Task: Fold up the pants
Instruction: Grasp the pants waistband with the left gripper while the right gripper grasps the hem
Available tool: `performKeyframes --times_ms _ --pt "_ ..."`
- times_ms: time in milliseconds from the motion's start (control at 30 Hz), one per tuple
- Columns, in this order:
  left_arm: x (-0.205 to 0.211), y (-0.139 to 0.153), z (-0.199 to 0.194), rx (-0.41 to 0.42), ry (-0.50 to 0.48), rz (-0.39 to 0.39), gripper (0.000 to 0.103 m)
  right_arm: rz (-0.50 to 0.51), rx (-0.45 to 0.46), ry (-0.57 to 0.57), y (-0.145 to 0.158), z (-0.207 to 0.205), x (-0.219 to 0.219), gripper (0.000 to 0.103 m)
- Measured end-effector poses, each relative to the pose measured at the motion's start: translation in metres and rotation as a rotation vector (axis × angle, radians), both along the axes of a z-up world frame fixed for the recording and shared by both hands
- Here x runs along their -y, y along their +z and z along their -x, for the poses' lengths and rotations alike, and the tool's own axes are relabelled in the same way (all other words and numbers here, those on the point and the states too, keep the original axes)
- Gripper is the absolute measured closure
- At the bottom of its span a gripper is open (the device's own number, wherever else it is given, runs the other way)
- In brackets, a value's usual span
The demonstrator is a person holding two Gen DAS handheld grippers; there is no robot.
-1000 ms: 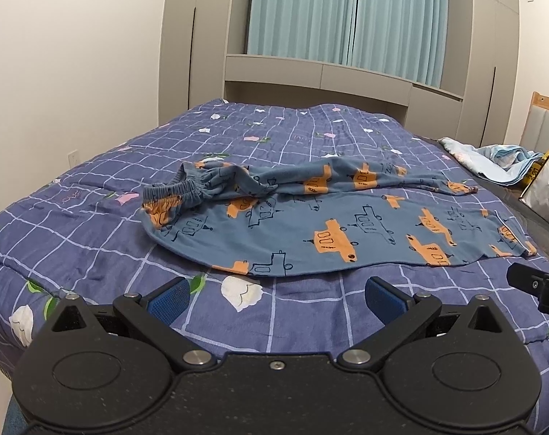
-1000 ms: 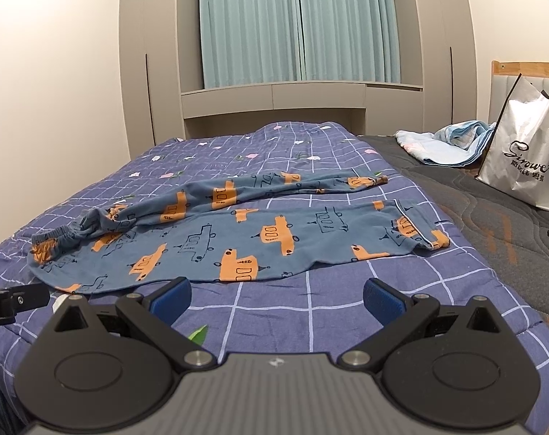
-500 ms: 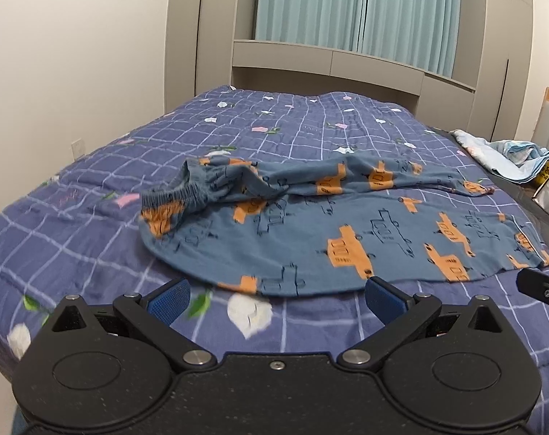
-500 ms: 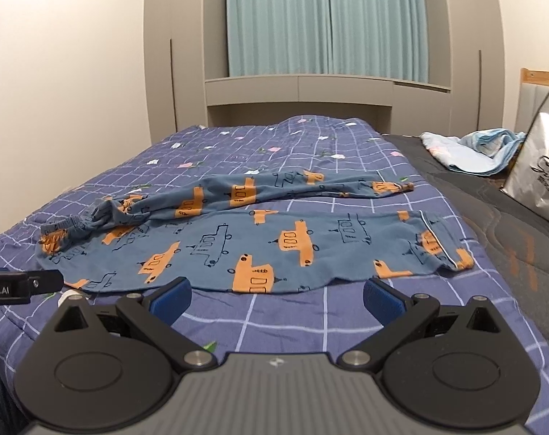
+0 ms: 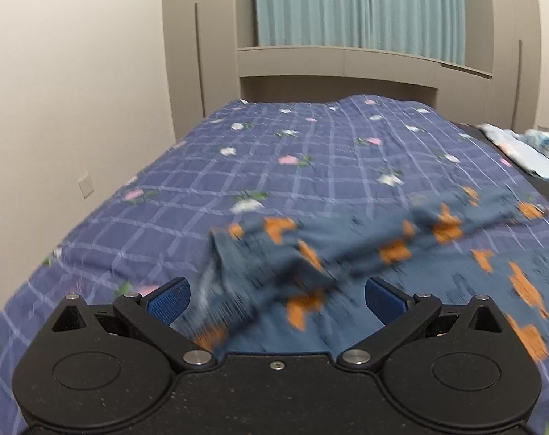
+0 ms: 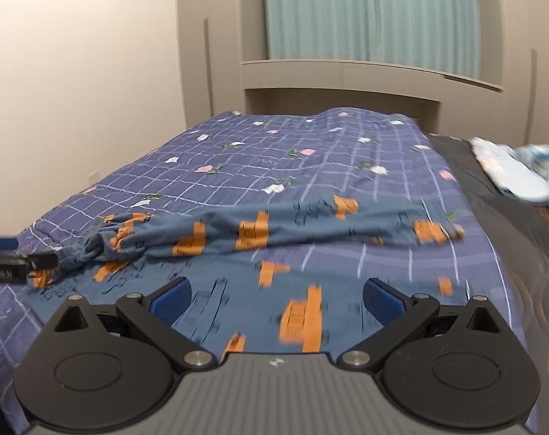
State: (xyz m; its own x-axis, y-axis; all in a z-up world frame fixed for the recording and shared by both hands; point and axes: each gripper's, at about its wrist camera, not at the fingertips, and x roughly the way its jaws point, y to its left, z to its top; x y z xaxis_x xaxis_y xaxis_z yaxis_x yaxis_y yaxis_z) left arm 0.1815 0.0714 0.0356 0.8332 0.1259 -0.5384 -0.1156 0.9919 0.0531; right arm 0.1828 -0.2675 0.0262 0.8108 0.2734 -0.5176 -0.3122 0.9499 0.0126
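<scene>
The pants [image 6: 274,250], blue with orange truck prints, lie spread across the bed [image 6: 292,159] on a purple checked quilt. The waistband is at the left end, bunched; the legs run toward the right. One leg lies folded over along the far edge.

Left gripper [image 5: 276,297]: fingers spread wide, blue pads [image 5: 169,297] apart, nothing held. In the left wrist view the gathered waistband fabric lies directly between and under the pads. Whether the pads touch the cloth cannot be told; the frame is blurred by motion.

Right gripper [image 6: 276,299]: fingers equally wide, nothing held. It hovers over the near leg, with an orange truck print between the pads.

Change against the frames half a second earlier: both grippers have advanced toward the bed. The pants then lay well ahead of the pads, with bare quilt between; they now fill the space at the pads. The opening of both grippers is unchanged. The pants have not shifted on the quilt.

In the right wrist view, the tip of the left gripper appears at the left edge, just beside the waistband.

A light blue cloth [image 6: 520,170] lies at the far right of the bed.
</scene>
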Motion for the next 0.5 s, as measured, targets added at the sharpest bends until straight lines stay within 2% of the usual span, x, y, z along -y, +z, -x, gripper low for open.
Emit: performKeyframes --times_ms 133,267,333,400,500 --pt "-0.036 0.005 -0.053 0.013 0.038 -0.043 0.000 0.075 -0.002 0.082 0.006 -0.068 -0.007 0.000" --pt "-0.069 0.004 -0.109 -0.007 0.000 -0.038 0.000 0.086 -0.049 0.177 0.008 -0.144 -0.016 0.000" --pt "-0.080 0.000 -0.136 -0.030 -0.042 -0.028 0.000 0.069 -0.083 0.236 0.005 -0.181 -0.022 0.000" --pt "-0.089 -0.008 -0.162 -0.068 -0.128 -0.004 0.000 0.060 -0.130 0.321 0.000 -0.215 -0.030 0.000" --pt "-0.096 -0.020 -0.194 -0.124 -0.241 0.021 0.001 0.105 -0.205 0.434 -0.010 -0.261 -0.050 0.000"
